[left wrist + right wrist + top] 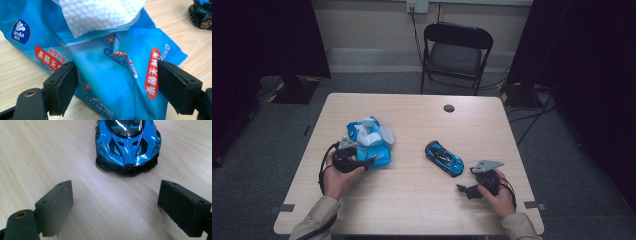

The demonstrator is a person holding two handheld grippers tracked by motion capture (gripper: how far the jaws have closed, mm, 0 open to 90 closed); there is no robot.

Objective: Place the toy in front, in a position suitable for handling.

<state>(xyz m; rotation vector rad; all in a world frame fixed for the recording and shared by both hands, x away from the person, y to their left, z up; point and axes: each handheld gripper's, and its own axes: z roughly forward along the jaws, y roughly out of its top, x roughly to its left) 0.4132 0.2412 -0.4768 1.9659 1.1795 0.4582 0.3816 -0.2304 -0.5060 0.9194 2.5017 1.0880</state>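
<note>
A blue pack of wet wipes lies on the left half of the table, with a white wipe pulled up out of its top. My left gripper holds the pack's near end. In the left gripper view both black pads press on the creased blue pack, below the white wipe. A blue toy car stands right of centre. My right gripper rests just short of the car's nose and stands open. In the right gripper view the car faces the wide, empty gap of my right gripper.
The wooden table has a round cable hole near its far edge. A black folding chair stands behind the table. The toy car's tail shows at the upper right of the left gripper view.
</note>
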